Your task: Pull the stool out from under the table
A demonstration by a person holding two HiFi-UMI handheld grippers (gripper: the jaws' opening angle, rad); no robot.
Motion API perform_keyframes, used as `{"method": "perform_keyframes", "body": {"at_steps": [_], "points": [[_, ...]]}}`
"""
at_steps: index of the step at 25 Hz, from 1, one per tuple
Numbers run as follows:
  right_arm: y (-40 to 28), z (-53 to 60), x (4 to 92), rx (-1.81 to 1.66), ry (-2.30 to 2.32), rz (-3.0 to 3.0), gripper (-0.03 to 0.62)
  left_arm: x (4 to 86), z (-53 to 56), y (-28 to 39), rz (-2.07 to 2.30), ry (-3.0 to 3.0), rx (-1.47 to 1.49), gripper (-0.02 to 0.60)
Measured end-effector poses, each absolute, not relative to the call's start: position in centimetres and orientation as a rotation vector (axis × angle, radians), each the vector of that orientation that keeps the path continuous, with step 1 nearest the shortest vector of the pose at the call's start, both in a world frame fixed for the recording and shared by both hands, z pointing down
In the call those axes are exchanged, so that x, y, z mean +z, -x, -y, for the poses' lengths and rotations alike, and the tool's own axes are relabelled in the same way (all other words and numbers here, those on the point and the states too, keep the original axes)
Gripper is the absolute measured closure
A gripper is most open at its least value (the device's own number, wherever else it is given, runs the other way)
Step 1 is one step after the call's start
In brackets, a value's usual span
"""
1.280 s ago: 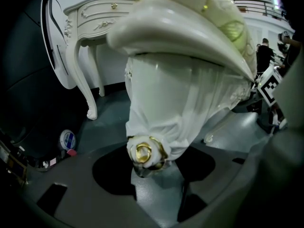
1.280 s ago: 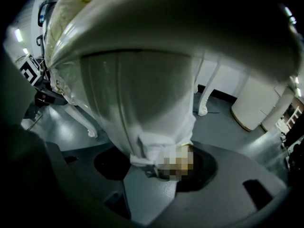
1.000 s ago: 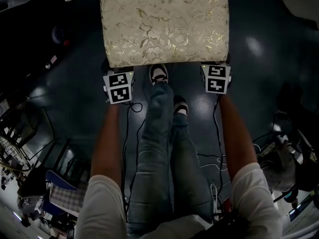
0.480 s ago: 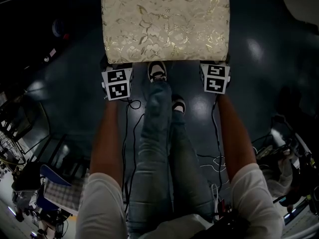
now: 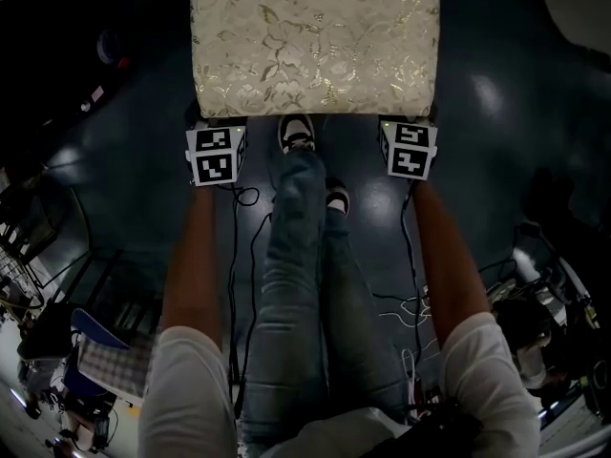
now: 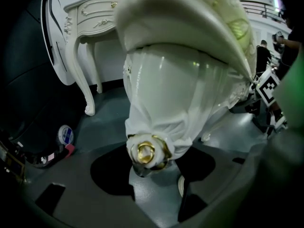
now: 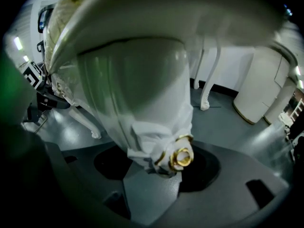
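A: Straight ahead of the feet, on the dark floor (image 5: 143,189), stands the stool (image 5: 315,41). From above, its gold-flowered cushion lies wholly uncovered. Where are the grippers?

B: At its two near corners, the left gripper (image 5: 214,141) and the right gripper (image 5: 410,139). The head view shows only their marker cubes; the cushion edge hides what they hold.

A: And their own views?

B: The left gripper view has the jaws spread wide and clamped on the stool's white near-left leg (image 6: 175,94), with a gold rosette (image 6: 146,151) low on it. The right gripper view shows the same hold on the near-right leg (image 7: 142,94), with a gold ring ornament (image 7: 182,157).

A: What else do only those views give?

B: The left one shows the white table (image 6: 90,13) with curved legs, behind the stool and off to the left. The right one shows a pale cabinet (image 7: 259,94). Only the head view shows a shoe (image 5: 299,134) between the grippers and the cables (image 5: 410,303).

A: Any writing?

B: The cubes bear black-and-white square patterns. A round blue-and-white thing (image 6: 65,135) on the floor carries a label too small to read.
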State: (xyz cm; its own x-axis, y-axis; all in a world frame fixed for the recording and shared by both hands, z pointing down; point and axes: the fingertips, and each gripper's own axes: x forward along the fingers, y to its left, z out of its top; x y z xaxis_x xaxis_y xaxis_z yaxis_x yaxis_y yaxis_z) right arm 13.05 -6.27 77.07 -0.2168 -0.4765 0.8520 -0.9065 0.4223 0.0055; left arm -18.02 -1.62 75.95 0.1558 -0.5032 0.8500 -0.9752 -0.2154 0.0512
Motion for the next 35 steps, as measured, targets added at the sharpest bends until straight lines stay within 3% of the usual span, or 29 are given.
{"method": "perform_keyframes", "body": {"at_steps": [13,16,23,35], "points": [[-15.1,3.6,74.9,0.77,-1.136,1.797,0.33,74.8,-3.0,19.2,1.405,-1.574,0.952,0.326],[-15.3,3.2,73.9,0.788,-1.14,1.786,0.33,73.5,-3.9,19.9,1.462,-1.509,0.959,0.469],[-15.3,2.2,70.2,0.81,-1.165,1.788,0.33,68.3,-4.8,19.1,1.496,-1.508,0.893,0.538],[-13.8,3.6,53.7,0.794,-1.317,1.979,0.333,51.1,-2.6,16.0,1.511,-1.668,0.561,0.571]]}}
